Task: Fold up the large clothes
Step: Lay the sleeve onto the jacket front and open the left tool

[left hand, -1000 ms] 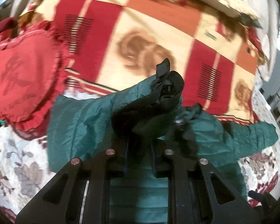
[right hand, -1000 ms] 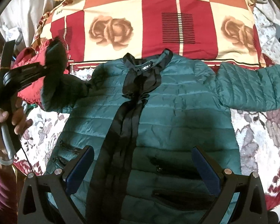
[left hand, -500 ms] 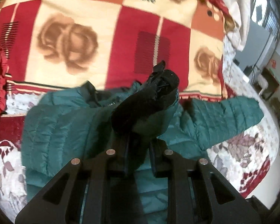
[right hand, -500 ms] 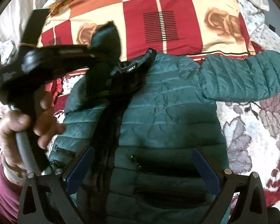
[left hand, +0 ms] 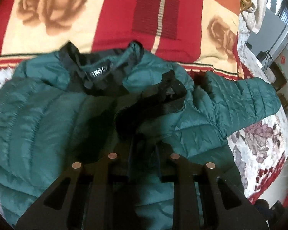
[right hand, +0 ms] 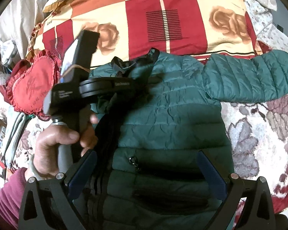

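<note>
A teal quilted jacket (right hand: pixel 172 115) with a black collar and front band lies face up on the bed, also in the left wrist view (left hand: pixel 38 115). Its one sleeve (right hand: pixel 249 76) stretches out to the right. The other sleeve is folded across the chest, its black-lined cuff (left hand: pixel 163 99) bunched between the fingers of my left gripper (left hand: pixel 144 149). The jaws are opening slightly, with the fabric still pinched. From the right wrist view the left gripper (right hand: pixel 144 80) reaches over the collar area. My right gripper (right hand: pixel 146 153) hovers open above the jacket's pocket zone, holding nothing.
A patchwork blanket (right hand: pixel 172 19) with roses lies behind the jacket. A red heart cushion (right hand: pixel 30 84) sits at the left. Floral bedsheet (right hand: pixel 259 124) shows to the right. A person's hand (right hand: pixel 53 140) in a maroon sleeve holds the left gripper's handle.
The left gripper has carried the sleeve from the left side across the jacket's chest and lowered it. The right gripper has hardly moved.
</note>
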The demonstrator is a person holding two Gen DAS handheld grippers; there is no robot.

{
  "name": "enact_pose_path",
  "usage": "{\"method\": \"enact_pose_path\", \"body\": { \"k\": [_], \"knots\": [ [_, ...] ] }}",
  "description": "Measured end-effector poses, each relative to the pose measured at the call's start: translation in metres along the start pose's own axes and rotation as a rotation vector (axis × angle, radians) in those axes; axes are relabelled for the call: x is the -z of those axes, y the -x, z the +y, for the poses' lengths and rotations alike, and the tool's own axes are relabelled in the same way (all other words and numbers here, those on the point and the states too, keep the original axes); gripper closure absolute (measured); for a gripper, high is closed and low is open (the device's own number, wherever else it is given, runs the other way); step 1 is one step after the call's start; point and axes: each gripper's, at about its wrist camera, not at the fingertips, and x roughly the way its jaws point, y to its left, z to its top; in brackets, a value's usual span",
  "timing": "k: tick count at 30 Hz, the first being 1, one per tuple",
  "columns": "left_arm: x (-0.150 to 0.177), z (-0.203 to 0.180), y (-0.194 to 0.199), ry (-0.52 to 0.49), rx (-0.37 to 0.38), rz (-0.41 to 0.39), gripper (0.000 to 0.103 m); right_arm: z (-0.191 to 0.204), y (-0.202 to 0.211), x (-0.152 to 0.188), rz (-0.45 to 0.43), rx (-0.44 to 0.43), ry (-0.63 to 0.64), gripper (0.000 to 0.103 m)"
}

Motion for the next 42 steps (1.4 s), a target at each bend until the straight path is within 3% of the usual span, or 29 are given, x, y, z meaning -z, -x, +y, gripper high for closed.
{"method": "enact_pose_path", "body": {
  "k": [4, 9, 12, 16, 20, 25, 30, 33, 37, 39, 42],
  "knots": [
    [0.002, 0.005, 0.005, 0.049, 0.075, 0.006, 0.08, -0.004, 0.003, 0.0, -0.008, 0.008, -0.022, 0.0],
    [0.002, 0.014, 0.02, 0.122, 0.25, 0.018, 0.052, -0.008, 0.002, -0.001, 0.001, -0.007, -0.054, 0.0],
    [0.0, 0.013, 0.037, 0.098, 0.278, 0.017, 0.051, -0.004, 0.001, -0.002, 0.008, -0.005, -0.041, 0.0],
    [-0.003, 0.021, 0.071, 0.032, 0.153, -0.078, 0.051, -0.001, -0.005, -0.013, 0.004, 0.012, -0.015, 0.0],
    [0.003, 0.047, 0.097, -0.008, -0.069, -0.148, 0.051, -0.007, -0.023, -0.033, 0.018, -0.018, -0.052, 0.0],
    [0.014, 0.09, 0.092, 0.0, -0.247, -0.115, 0.051, -0.015, -0.049, -0.058, 0.048, -0.062, -0.142, 0.0],
    [0.024, 0.125, 0.085, 0.06, -0.293, -0.076, 0.051, -0.021, -0.065, -0.097, -0.007, 0.017, -0.205, 0.0],
    [0.03, 0.135, 0.08, 0.089, -0.299, -0.057, 0.051, -0.027, -0.09, -0.112, 0.029, 0.055, -0.225, 0.0],
    [0.035, 0.14, 0.069, 0.099, -0.332, -0.025, 0.051, -0.035, -0.124, -0.1, 0.151, 0.036, -0.247, 0.0],
    [0.038, 0.144, 0.064, 0.102, -0.338, -0.023, 0.051, -0.035, -0.13, -0.087, 0.18, -0.013, -0.243, 0.0],
    [0.039, 0.146, 0.059, 0.104, -0.347, -0.018, 0.051, -0.03, -0.134, -0.075, 0.186, -0.017, -0.193, 0.003]
  ]
}}
